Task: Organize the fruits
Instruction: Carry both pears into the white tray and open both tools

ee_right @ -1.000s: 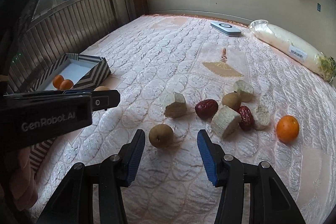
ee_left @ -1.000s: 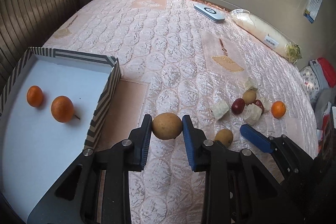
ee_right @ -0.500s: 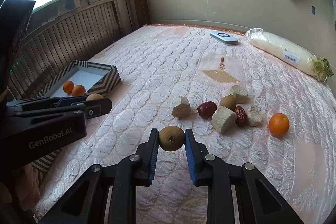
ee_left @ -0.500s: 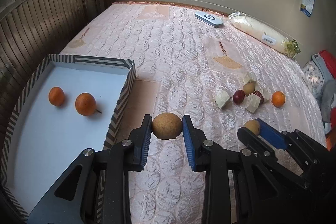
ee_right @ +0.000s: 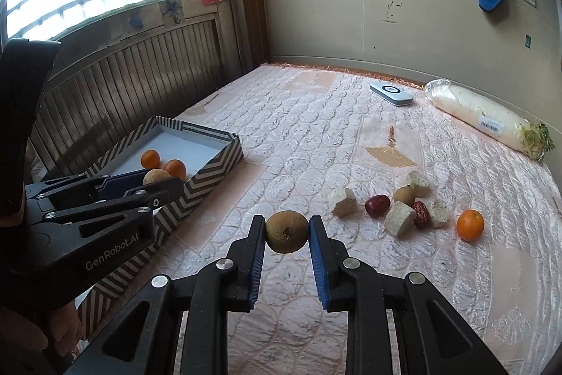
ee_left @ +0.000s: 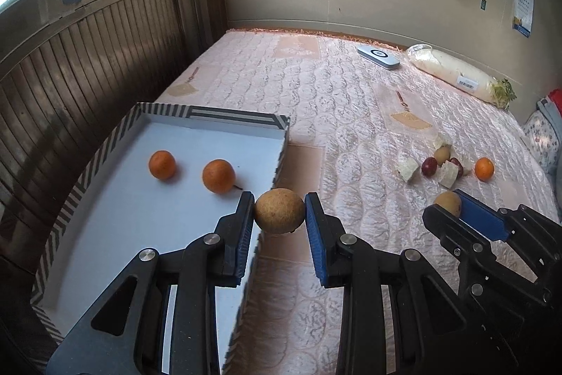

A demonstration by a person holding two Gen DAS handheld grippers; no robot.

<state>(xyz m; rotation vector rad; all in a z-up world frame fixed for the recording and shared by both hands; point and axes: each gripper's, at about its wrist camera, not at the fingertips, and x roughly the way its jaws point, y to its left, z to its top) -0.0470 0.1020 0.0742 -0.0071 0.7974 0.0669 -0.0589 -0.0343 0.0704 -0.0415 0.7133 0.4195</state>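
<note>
Left claw [ee_left: 280,217] clamped on a brown round fruit [ee_left: 279,211] at the striped box [ee_left: 239,115] rim, right claw [ee_right: 287,232] pinching a second brown fruit [ee_right: 287,231] above the bed [ee_right: 316,136], "GenRobot.AI" legible on the left tool.

Near end of the striped box [ee_right: 196,181] behind the left hand-held gripper [ee_right: 159,185]; small fruit pile [ee_left: 444,164] too small to identify.
</note>
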